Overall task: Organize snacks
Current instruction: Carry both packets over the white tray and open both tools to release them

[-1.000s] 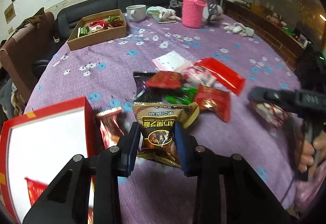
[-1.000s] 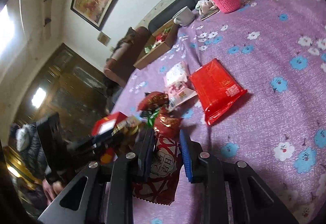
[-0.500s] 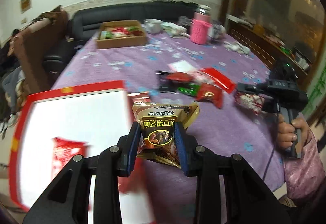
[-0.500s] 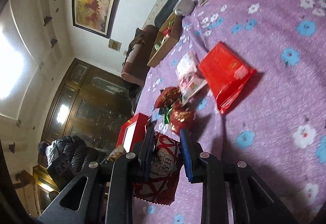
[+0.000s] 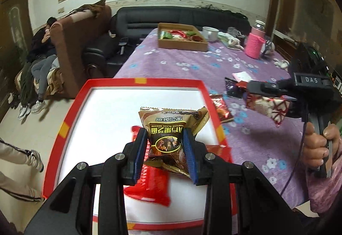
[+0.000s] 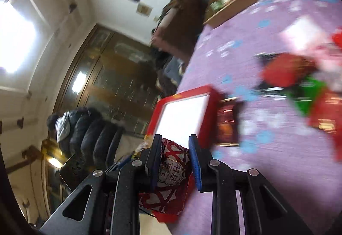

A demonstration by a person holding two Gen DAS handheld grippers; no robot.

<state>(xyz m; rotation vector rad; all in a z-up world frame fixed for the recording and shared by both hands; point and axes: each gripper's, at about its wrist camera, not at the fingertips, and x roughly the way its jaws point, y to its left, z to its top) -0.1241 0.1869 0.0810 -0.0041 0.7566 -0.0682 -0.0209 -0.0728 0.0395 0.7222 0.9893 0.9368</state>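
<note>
Fingers (image 5: 141, 149) hide gold packet's (image 5: 171, 125) lower sides.

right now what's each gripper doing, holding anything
left gripper: shut on gold packet, over the red box.
right gripper: shut on red-white packet.

The gold-and-black packet (image 5: 171, 128) sits between blue pads (image 5: 187, 149) on black fingers. Under it, the box (image 5: 70, 115) is red-rimmed with yellow marks and a white floor. The red packet (image 6: 171, 173) has a white lattice print. The cloth (image 5: 188, 63) is purple with blue and white flowers. Far right, a pink knitted sleeve (image 5: 255, 44).
</note>
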